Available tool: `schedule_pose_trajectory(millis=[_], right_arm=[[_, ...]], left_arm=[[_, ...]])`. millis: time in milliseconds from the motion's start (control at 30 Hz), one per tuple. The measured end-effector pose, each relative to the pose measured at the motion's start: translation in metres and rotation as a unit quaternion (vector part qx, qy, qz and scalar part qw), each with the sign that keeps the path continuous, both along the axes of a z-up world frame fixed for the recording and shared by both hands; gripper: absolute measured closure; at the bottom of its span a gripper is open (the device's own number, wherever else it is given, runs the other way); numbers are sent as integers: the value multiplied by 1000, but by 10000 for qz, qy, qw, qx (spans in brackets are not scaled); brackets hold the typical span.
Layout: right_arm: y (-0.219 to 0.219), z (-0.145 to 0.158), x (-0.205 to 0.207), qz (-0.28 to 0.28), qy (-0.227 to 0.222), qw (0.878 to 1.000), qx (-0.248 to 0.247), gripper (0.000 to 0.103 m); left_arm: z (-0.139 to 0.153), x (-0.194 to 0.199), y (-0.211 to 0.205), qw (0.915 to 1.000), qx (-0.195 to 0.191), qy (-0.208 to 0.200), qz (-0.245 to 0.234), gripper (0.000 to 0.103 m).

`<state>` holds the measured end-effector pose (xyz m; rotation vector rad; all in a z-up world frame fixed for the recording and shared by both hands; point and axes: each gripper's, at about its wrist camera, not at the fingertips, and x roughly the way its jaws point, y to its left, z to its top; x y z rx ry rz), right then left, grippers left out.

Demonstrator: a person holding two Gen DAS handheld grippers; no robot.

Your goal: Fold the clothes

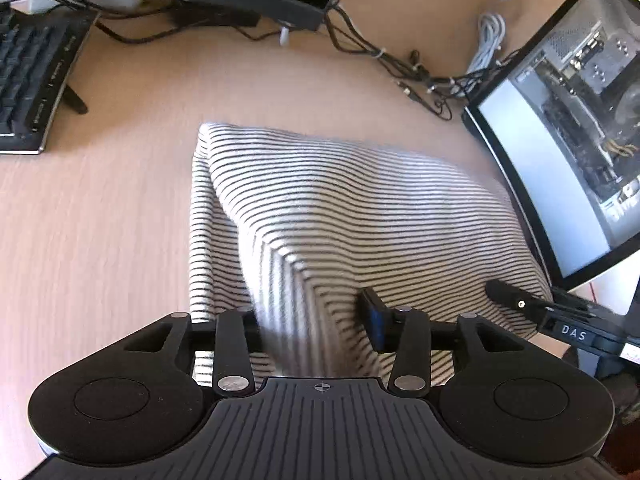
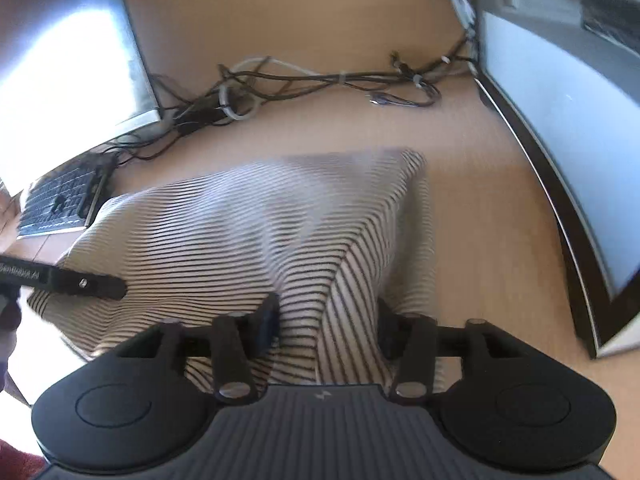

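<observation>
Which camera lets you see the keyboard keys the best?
The left wrist view. There the black keyboard sits large at the left edge, with rows of keys plain to see, though part is cut off. In the right wrist view the keyboard is whole but small, tilted and blurred.

Light wooden desk (image 1: 100, 240), keyboard (image 1: 28, 80), tangled cables (image 2: 312, 80), sunlit monitor (image 1: 560, 160)

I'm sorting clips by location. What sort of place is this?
Probably an office or home computer desk: a keyboard, tangled cables and a glass-sided PC case surround the striped garment.
</observation>
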<state>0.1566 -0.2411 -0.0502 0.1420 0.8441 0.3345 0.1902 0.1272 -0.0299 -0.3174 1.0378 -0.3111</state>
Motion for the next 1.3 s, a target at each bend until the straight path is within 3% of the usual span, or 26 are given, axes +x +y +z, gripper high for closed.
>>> schedule_pose_trajectory(millis=[267, 367, 400, 433, 533, 633, 667, 767, 867, 967, 1033, 1167, 1300], right_arm=[[7, 2, -3, -36, -118, 9996, -264, 42], [6, 2, -3, -29, -157, 9994, -309, 38], [6, 2, -4, -18, -177, 9993, -339, 37], [7, 1, -4, -9, -199, 9991, -372, 36], [8, 1, -3, 0, -239, 9987, -452, 30], [11, 5, -3, 40, -317, 9974, -638, 18], [12, 8, -2, 76, -370, 9967, -723, 12], [12, 26, 0, 143, -650, 9948, -768, 11], [12, 52, 8, 140, -1044, 9934, -450, 2], [19, 65, 20, 297, -1193, 9924, -67, 2], [29, 62, 30, 472, -1089, 9929, 73, 3], [50, 23, 48, 527, -502, 9965, -404, 16], [58, 6, 32, 671, -649, 9915, -902, 16]], left_arm=[[61, -13, -1, 9929, 437, -1080, 256, 45], [76, -17, -11, 9900, 205, -1390, 149, 36], [76, -17, -16, 9900, 74, -1411, 39, 27], [72, -17, -23, 9904, -17, -1381, -73, 20], [40, -12, -42, 9956, 106, -884, -293, 19], [3, -5, -47, 9993, 285, -197, -147, 20], [-1, -7, -48, 9991, 325, -230, -130, 19], [-2, -9, -55, 9977, 523, -367, -238, 13], [-6, -12, -59, 9960, 693, -454, -339, 9], [-8, -16, -67, 9937, 864, -550, -457, 7], [-9, -15, -72, 9935, 855, -567, -486, 5], [-10, -12, -70, 9944, 696, -554, -575, 0], [-14, -2, -55, 9954, 355, -525, -721, 0]])
